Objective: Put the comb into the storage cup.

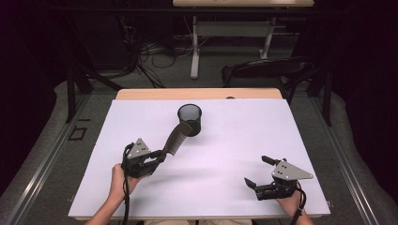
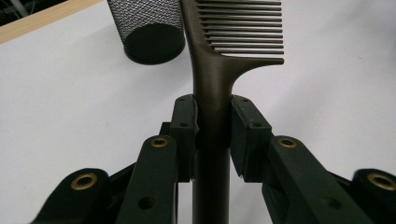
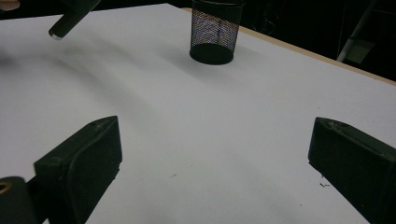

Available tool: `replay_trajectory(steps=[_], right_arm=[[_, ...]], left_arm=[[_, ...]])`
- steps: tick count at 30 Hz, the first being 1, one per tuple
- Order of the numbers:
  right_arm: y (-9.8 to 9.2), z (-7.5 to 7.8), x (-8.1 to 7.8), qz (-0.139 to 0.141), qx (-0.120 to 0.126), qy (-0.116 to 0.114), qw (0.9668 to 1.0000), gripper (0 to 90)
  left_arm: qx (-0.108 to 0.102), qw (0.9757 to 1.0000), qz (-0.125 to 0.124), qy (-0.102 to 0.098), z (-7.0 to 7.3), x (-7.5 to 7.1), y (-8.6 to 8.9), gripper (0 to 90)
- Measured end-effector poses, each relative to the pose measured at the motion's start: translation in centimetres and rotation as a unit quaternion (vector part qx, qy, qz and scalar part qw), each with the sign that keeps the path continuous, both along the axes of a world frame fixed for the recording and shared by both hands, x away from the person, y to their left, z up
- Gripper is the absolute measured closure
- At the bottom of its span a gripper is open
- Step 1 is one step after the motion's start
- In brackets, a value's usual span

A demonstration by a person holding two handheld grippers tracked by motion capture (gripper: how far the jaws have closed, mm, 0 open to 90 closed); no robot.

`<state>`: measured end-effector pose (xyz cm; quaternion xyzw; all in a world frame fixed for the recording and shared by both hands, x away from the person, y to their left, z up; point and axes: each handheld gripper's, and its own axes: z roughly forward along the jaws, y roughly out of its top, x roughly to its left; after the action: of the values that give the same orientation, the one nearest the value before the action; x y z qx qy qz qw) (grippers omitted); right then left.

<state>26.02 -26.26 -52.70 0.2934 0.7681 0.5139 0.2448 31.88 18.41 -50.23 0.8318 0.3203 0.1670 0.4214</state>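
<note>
The left gripper had its jaws clamped on the handle of a dark comb, one pad on each side of the shaft just below the point where the handle widened into the toothed head. The comb was held clear of the white surface, its head angled up toward the mesh cup and almost at the cup's near wall. It looked like a stiff, light plastic piece that would not bend in the grip. The handle appeared smooth and rounded, so it could twist or slide between the pads if knocked against the cup's rim. The narrow handle seemed the right place to hold it, since the fine teeth looked thin enough to snag on the mesh. The cup itself looked light and easy to tip. The right gripper rested well to the cup's near right, jaws wide apart with nothing between them.
</note>
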Motion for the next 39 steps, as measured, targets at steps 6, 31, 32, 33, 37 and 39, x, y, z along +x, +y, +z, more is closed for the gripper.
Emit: replay_trajectory(steps=[6, 31, 32, 33, 37, 39], right_arm=[[0.0, 0.0, 0.0, 0.001, -0.002, 0.002, 1.0, 2.6], [0.1, 0.0, 0.0, 0.0, -0.001, 0.003, 1.0, 2.6], [0.1, 0.0, 0.0, 0.0, -0.001, 0.004, 1.0, 2.6], [0.1, 0.0, 0.1, 0.0, -0.002, 0.002, 1.0, 2.5], [0.1, 0.0, 0.0, 0.0, -0.002, 0.002, 1.0, 2.6], [0.1, -0.1, 0.0, 0.0, 0.0, 0.003, 1.0, 2.6]], left_arm=[[-0.007, 0.9999, 0.011, -0.009, 0.0, 0.1, 0.3, 72.8], [-0.04, 0.9977, 0.042, -0.036, 0.6, 0.9, 0.8, 72.8], [-0.041, 0.9976, 0.042, -0.036, 0.6, 0.9, 0.8, 72.8], [-0.043, 0.9974, 0.044, -0.037, 0.7, 1.0, 0.8, 72.8], [-0.045, 0.9971, 0.046, -0.041, 0.8, 1.1, 0.7, 72.8], [-0.045, 0.9971, 0.046, -0.042, 0.8, 1.2, 0.7, 72.8]])
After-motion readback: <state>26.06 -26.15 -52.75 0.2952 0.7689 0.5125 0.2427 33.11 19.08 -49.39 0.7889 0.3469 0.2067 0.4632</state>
